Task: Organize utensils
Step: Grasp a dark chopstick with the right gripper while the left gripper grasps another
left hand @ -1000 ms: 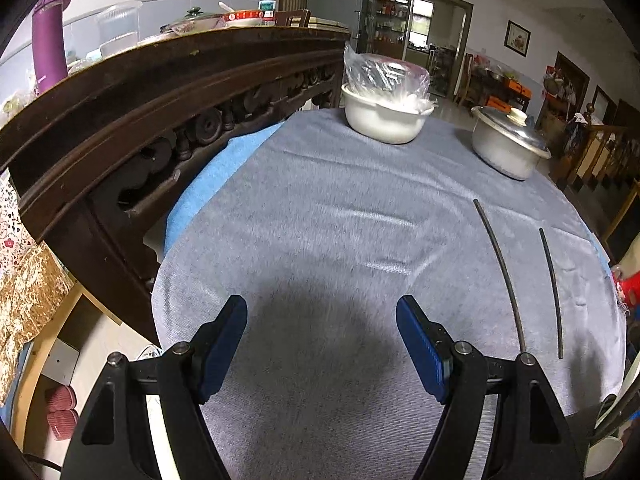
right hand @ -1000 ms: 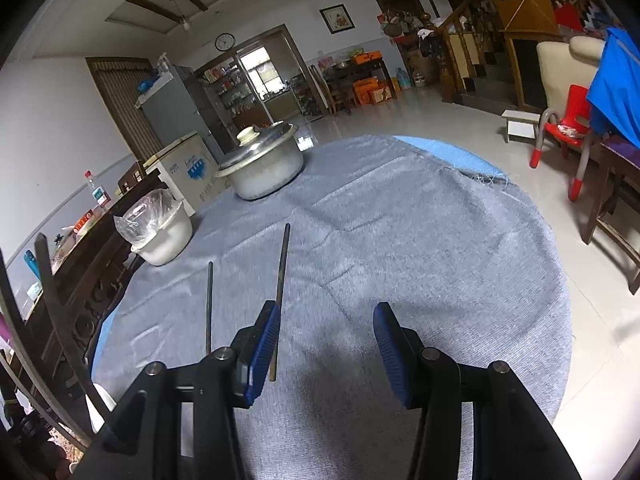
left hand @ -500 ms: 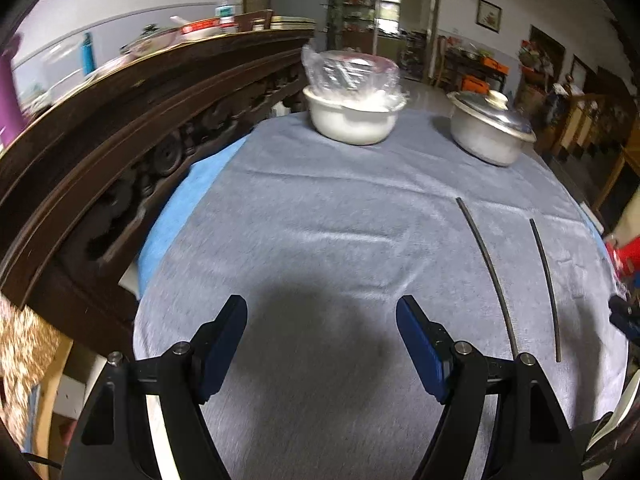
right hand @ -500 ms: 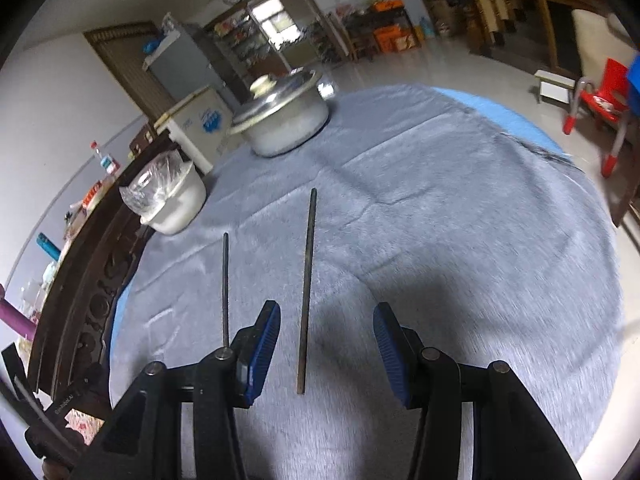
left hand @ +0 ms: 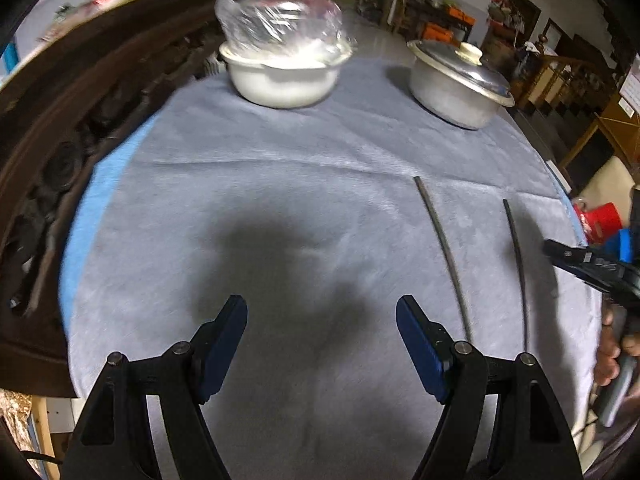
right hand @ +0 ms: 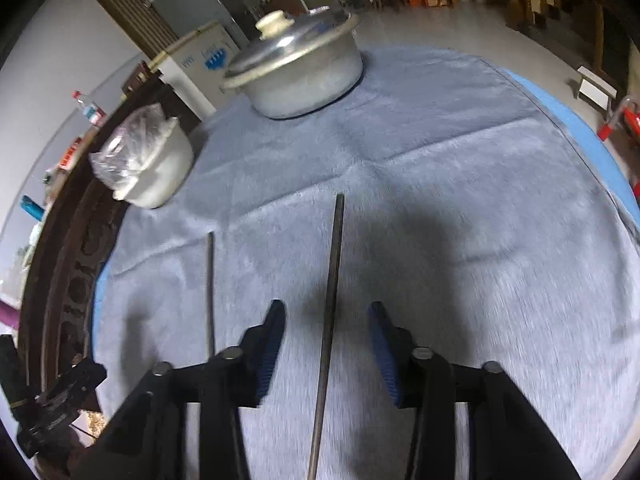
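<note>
Two dark chopsticks lie apart, roughly parallel, on the grey tablecloth. In the right wrist view the right chopstick [right hand: 330, 300] runs lengthwise between the fingers of my open right gripper [right hand: 326, 320], untouched by the pads. The left chopstick [right hand: 209, 288] lies just outside its left finger. In the left wrist view my left gripper [left hand: 320, 332] is open and empty above bare cloth, and the two chopsticks [left hand: 444, 248] [left hand: 516, 264] lie to its right. The right gripper [left hand: 592, 264] shows at the right edge there.
A white bowl covered with plastic [left hand: 284, 72] and a lidded metal pot [left hand: 460, 84] stand at the table's far side. A dark carved wooden cabinet [left hand: 60, 120] borders the table on the left. The round table edge [right hand: 592, 144] drops to the floor on the right.
Both grippers have moved forward and lower over the table. The right gripper has shifted left, so the right chopstick now lies between its fingers. Both stay open.
</note>
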`<state>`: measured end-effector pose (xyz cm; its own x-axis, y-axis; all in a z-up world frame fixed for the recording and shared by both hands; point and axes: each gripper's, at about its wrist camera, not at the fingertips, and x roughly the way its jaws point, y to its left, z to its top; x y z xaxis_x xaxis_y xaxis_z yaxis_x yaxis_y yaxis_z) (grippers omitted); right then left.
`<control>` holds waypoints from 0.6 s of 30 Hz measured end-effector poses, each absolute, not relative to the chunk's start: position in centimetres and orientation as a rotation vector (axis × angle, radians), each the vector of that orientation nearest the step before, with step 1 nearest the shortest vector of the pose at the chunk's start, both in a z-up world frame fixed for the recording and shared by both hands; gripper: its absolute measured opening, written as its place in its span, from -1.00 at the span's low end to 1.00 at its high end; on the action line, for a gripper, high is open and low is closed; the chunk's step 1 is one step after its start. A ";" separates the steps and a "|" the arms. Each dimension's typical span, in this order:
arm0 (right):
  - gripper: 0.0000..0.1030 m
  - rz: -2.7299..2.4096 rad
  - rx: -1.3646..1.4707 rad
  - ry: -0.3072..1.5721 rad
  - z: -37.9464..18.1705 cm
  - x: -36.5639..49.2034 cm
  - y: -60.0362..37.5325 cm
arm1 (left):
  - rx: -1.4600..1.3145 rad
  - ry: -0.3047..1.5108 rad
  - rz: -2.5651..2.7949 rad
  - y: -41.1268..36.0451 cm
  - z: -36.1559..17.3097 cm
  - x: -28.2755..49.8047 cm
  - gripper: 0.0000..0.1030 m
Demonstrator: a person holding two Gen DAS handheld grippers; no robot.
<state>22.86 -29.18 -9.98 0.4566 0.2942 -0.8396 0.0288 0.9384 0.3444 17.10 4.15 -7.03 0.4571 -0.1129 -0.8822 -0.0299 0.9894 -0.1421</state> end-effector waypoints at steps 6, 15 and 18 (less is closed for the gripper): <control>-0.32 0.144 0.284 1.183 -10.2 27.5 -28.0 | -0.166 1.210 -0.109 2.8 -6.6 22.6 0.50; -0.47 0.075 0.235 1.372 -11.8 31.6 -28.3 | -0.135 1.412 -0.059 -0.8 -7.7 30.1 0.50; -0.51 0.078 0.205 1.395 -12.3 32.0 -28.0 | -0.148 1.457 -0.014 -1.7 -9.0 31.5 0.50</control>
